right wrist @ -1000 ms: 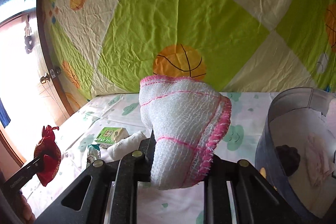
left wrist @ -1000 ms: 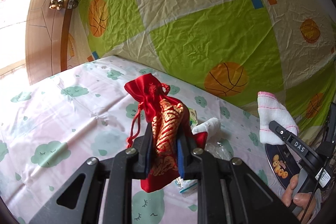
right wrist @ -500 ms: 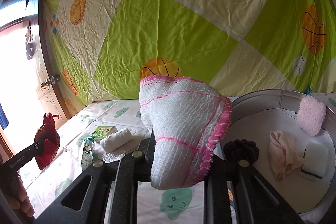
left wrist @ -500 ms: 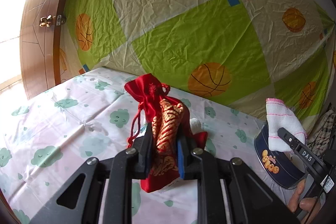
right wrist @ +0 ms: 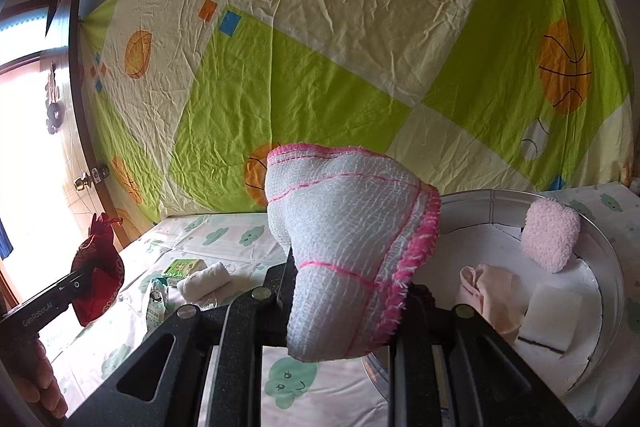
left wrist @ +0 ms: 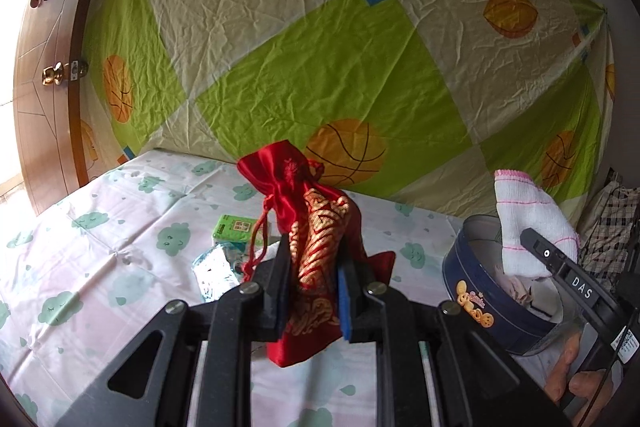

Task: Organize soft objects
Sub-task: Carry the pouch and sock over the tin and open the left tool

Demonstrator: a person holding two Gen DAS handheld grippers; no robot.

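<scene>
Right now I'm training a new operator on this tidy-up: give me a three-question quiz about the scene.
1. What does the left gripper hold?
2. True or false: the white cloth in the right gripper already lies inside the round tin.
3. Which is in the tin? A) fluffy pink pad B) green packet

Key: 1. the red pouch. 2. False, it is clamped in the jaws. 3. A.
</scene>
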